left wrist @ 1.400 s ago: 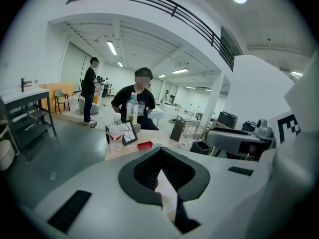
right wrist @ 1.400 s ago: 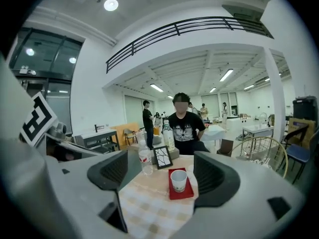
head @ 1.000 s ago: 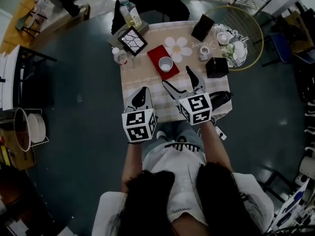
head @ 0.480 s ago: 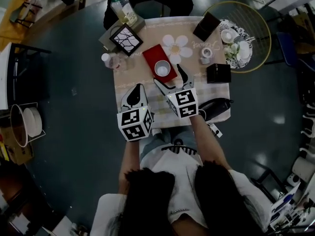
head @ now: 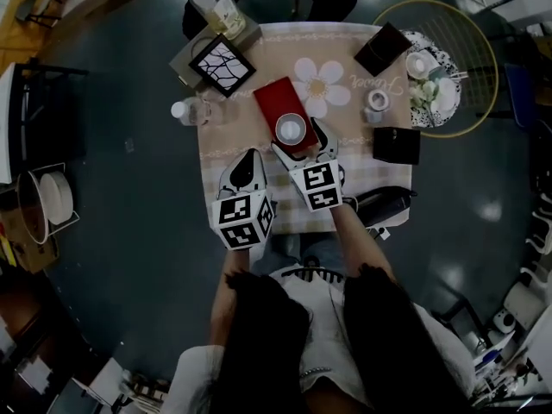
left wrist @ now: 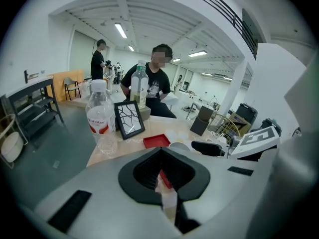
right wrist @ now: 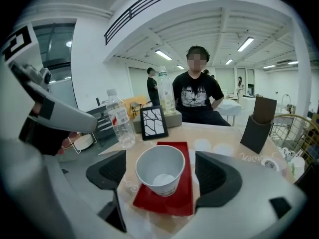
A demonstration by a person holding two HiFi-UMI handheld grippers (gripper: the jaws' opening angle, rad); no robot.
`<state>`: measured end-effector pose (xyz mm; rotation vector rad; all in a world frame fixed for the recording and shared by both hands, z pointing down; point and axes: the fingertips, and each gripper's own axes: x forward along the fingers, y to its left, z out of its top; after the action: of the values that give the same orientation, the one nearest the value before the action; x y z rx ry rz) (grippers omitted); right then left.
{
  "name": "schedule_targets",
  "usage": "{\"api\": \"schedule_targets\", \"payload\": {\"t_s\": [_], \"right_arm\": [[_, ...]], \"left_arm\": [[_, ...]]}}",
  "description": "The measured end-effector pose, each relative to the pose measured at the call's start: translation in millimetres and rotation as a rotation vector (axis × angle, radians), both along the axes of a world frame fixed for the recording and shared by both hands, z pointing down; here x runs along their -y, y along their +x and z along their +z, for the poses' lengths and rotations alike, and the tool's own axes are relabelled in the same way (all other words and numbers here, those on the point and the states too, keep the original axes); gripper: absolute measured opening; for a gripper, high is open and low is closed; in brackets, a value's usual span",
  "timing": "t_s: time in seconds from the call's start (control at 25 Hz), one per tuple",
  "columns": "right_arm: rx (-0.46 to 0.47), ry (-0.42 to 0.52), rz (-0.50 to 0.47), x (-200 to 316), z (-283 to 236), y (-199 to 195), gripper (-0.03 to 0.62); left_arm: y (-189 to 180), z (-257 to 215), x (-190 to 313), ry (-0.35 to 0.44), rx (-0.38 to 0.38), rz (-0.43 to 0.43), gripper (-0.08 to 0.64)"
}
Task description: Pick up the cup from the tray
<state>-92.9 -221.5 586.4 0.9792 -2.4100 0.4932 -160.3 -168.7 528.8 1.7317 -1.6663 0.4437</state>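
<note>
A white paper cup stands upright on the near end of a red tray in the middle of the table. My right gripper is open, with one jaw on each side of the cup and a gap on both sides. The right gripper view shows the same cup on the tray, set between the two black pads. My left gripper is shut on nothing and hangs over the table's near left part, short of the tray.
A water bottle and a framed picture stand left of the tray. A flower mat, black boxes and a wire basket lie to the right. A person sits across the table.
My right gripper has moved forward across the table, and its open jaws now flank the cup. The left gripper has stayed shut at the near left.
</note>
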Motion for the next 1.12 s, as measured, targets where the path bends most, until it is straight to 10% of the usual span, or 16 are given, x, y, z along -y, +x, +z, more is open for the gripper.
{"api": "schedule_targets", "payload": {"t_s": [1.12], "right_arm": [[-0.001, -0.03, -0.019, 18, 23, -11, 0.359]], "left_arm": [[-2, 33, 26, -0.056, -0.024, -0.012, 0.005]]}}
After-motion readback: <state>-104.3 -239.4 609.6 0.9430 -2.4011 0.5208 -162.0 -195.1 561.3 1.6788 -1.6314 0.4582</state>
